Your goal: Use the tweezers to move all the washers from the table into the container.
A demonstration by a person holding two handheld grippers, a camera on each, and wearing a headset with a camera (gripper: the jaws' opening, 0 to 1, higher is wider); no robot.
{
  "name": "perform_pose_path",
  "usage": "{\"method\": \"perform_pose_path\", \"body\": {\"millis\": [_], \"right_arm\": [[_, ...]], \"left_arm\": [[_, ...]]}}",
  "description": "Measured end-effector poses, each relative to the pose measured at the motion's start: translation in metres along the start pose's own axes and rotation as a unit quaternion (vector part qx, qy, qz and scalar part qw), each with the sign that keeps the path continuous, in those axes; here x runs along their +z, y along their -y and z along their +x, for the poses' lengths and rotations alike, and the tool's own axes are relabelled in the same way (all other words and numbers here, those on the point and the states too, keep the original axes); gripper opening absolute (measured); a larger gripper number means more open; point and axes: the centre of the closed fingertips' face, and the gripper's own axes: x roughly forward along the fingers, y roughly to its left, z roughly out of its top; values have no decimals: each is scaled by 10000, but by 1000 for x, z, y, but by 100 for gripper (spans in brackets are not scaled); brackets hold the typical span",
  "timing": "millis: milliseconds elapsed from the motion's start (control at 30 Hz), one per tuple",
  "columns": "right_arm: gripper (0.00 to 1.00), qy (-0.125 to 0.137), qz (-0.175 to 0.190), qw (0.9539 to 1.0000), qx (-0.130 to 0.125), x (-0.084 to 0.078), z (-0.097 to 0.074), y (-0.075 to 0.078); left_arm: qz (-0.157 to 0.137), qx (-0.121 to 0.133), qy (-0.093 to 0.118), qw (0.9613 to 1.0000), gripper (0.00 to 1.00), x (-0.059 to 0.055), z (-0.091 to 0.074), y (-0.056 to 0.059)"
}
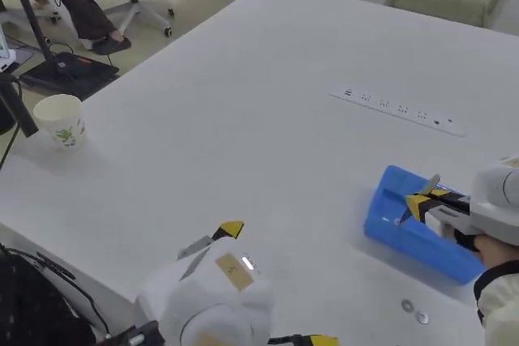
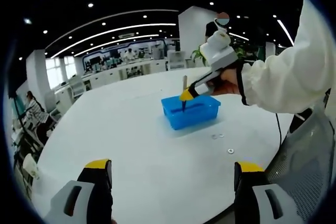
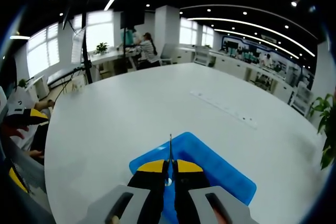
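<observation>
The right tool (image 3: 169,167) grips the tweezers (image 3: 170,148), tips down in the blue container (image 3: 220,174), probably to drop a washer. The left tool (image 2: 170,167) waits wide apart. More washers (image 2: 230,151) lie on the table (image 2: 131,145) nearby.

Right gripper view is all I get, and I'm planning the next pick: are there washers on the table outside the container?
Observer: Yes. The left gripper view shows three washers lying on the table beside the blue container.
Operator: And how do my tweezers sit, seen from the side?
Observer: The tweezers point down, with their tips reaching into the blue container, clamped in the right hand-held gripper.
</observation>
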Motion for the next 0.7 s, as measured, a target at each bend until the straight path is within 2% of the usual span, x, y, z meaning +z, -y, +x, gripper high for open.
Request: {"method": "perform_pose_path", "body": {"millis": [67,100,200,233,267,333,400,500,567,600,667,700], "right_arm": [[2,-4,-21,10000,15,0,0,0],[2,-13,-34,10000,25,0,1,0],[2,-51,-85,9999,35,-1,1,0],[2,-61,-102,9999,35,-2,1,0],[2,-64,-107,9999,38,-2,1,0],[2,-75,-110,9999,52,-3,1,0],[2,-78,-102,9999,58,-4,2,0],[2,-89,-106,9999,58,-5,3,-1],[2,-78,-97,9999,53,-4,4,-1],[2,-70,-94,9999,49,-4,4,-1],[2,-64,-84,9999,46,-4,4,-1],[2,-65,-82,9999,50,-4,4,-2]], "left_arm": [[-133,-158,50,9998,100,2,-1,2],[-358,-299,178,9988,100,7,-1,5],[-382,-343,27,9987,100,2,2,2],[-600,-454,-28,9972,100,1,2,5],[-722,-532,7,9960,100,3,2,7],[-706,-497,137,9962,100,8,-1,5],[-698,-524,271,9958,99,12,-2,8],[-1131,-718,426,9901,99,22,-4,21],[-1208,-641,564,9890,99,26,-6,22],[-1150,-563,793,9886,99,31,-7,21],[-1035,-358,1042,9885,99,36,-8,16],[-960,-242,1082,9892,99,36,-7,12]]}}
